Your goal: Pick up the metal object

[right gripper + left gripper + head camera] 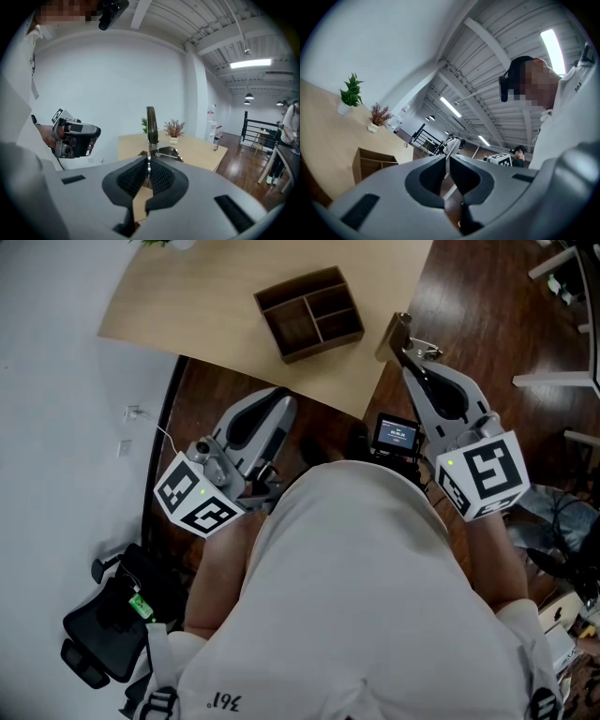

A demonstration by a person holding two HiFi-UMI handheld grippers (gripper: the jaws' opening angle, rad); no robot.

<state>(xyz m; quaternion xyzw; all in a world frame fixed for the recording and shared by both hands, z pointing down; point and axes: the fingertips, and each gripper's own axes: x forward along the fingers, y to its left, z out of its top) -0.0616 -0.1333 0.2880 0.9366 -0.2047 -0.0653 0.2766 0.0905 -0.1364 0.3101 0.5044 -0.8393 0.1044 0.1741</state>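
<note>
Clamping the metal object (401, 331), right gripper (406, 352) hung beside the worktop (187, 296); left gripper (281, 397) jaws were together, empty.

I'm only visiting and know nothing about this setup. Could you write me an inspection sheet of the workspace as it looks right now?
Surface: light wooden table, mostly bare.
Job's things: metal object, clamped and sticking out past the jaw tips, near the table's edge.
Clutter: wooden compartment box on the table, its compartments look empty; potted plants at the far end.
Grippers: right tongs shut on the metal object; left tongs shut, nothing between them.
Cables: thin white cable by the white wall.
Surroundings: dark wooden floor; small lit screen in front of the person.
</note>
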